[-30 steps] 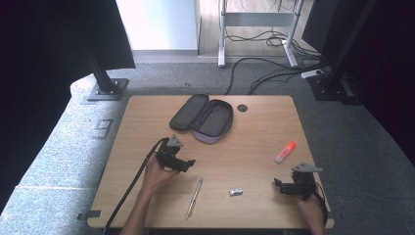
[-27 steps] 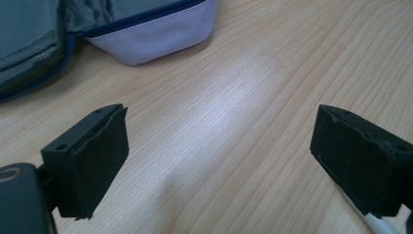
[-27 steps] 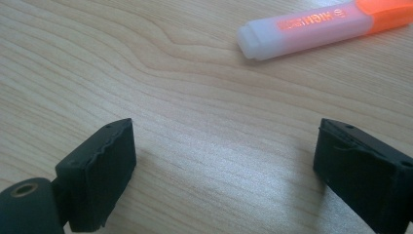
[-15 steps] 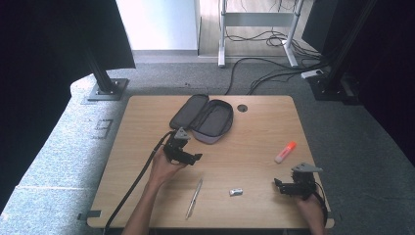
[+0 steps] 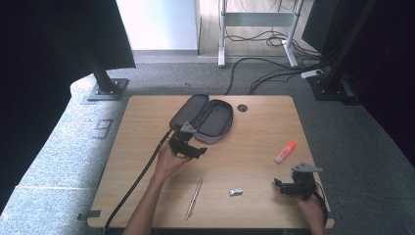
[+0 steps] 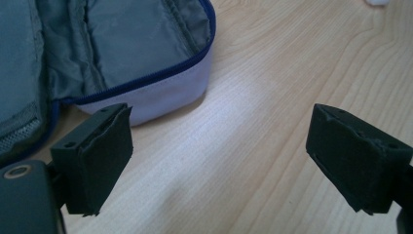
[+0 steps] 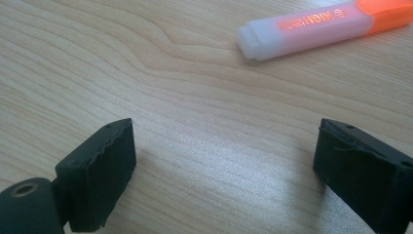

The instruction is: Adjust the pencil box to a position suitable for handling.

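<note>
Two bare forearms, no sleeves visible, enter from the bottom of the frame. Each hand carries a black gripper with a grey three-cornered plate on top: the left gripper left of centre, trailing a thick black cable to the lower left; the right gripper at lower right. Close up, the jaws are blocky, matte black, with small screw holes.

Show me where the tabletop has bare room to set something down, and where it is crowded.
Free: the left strip of the table, left of the left gripper; and the far right corner, between the grommet hole and the highlighter. Crowded: the pencil case at centre far, and the near band holding the pen, the small clip and the right gripper.
</note>
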Demonstrator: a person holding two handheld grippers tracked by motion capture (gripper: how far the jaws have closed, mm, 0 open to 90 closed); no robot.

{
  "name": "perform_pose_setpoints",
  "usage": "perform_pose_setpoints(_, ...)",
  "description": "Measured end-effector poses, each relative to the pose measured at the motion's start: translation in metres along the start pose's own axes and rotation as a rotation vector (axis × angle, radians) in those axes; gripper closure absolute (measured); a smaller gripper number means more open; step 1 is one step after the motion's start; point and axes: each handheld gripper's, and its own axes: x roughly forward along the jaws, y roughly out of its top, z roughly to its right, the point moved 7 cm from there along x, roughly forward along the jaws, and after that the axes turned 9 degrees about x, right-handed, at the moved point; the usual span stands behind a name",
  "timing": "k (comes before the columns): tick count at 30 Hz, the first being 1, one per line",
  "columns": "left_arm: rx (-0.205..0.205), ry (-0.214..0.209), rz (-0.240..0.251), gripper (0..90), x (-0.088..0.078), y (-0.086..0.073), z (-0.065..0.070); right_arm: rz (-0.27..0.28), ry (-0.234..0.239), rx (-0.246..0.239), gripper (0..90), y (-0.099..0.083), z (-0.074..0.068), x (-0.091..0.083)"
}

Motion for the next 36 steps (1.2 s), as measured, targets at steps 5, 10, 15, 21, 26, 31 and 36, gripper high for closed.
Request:
perform_pose_setpoints(5,0.024,-0.005,-0.007,11.8,0.006,0.010,0.000,0.000,0.000,0.000,7.9,0.000,0.000,0.000)
perform_pose_setpoints(10,0.026,-0.020,-0.003,14.0,0.012,0.017,-0.002,0.000,0.000,0.000,7.9,0.000,0.000,0.000)
perform_pose_setpoints(15,0.015,-0.040,0.011,16.7,0.019,0.023,-0.003,0.000,0.000,0.000,7.9,0.000,0.000,0.000)
perform_pose_setpoints(21,0.032,-0.044,0.013,22.9,0.029,0.029,-0.006,0.000,0.000,0.000,7.9,0.000,0.000,0.000)
perform_pose_setpoints(26,0.022,-0.050,0.008,29.4,0.038,0.032,-0.009,0.000,0.000,0.000,7.9,0.000,0.000,0.000)
perform_pose_setpoints(31,0.013,-0.069,0.012,35.9,0.048,0.035,-0.011,0.000,0.000,0.000,7.9,0.000,0.000,0.000)
perform_pose_setpoints(36,0.000,-0.083,0.009,43.1,0.056,0.039,-0.014,0.000,0.000,-0.001,7.9,0.000,0.000,0.000)
